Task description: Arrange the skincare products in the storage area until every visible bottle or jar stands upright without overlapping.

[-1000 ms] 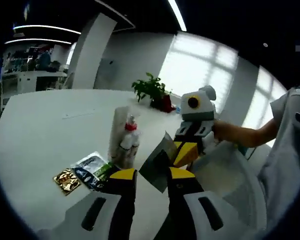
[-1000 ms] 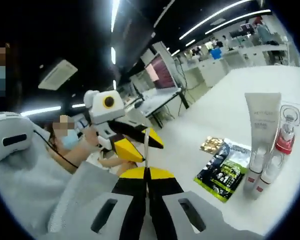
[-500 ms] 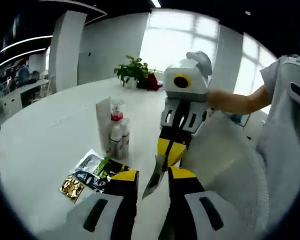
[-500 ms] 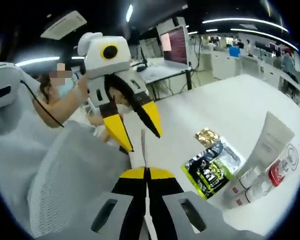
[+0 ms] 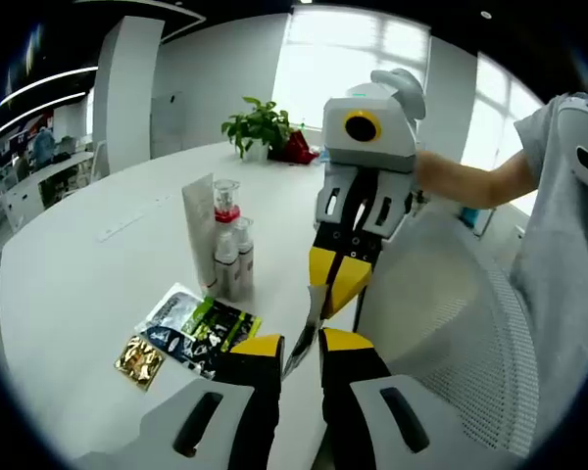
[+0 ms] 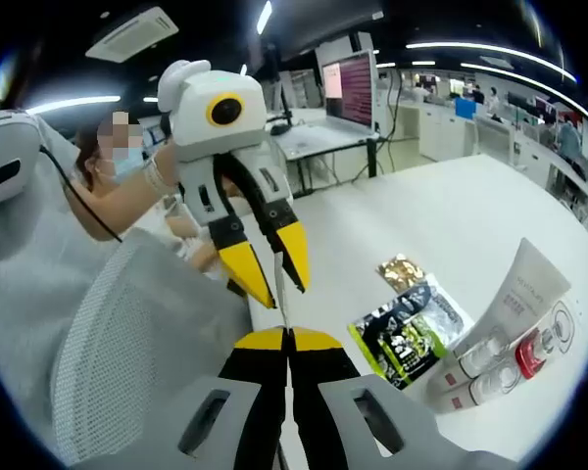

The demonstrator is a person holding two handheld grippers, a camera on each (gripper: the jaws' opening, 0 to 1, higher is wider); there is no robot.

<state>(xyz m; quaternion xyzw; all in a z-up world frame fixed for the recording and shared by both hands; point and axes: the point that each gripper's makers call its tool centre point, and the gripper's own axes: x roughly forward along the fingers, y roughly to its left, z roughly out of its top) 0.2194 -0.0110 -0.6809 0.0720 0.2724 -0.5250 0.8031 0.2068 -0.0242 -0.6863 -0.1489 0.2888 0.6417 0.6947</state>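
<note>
Handing a thin sachet [image 5: 308,321] over between both tools. Right hand-held gripper [image 6: 287,338] clamped on its edge; left hand-held gripper [image 5: 300,345] jaws apart around it at 6 o'clock. Best to close left fully before releasing right. Upright tube [image 5: 198,233] and bottles [image 5: 231,264] at 10 o'clock on the tabletop [image 5: 78,264], flat packets [image 5: 191,328] just beside.

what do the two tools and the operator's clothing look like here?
Both match: left tool and right tool have black jaws with yellow tips on light grey bodies with dark slots. Each carries a white box with a yellow-ringed lens. The person wears a grey short sleeve.
</note>
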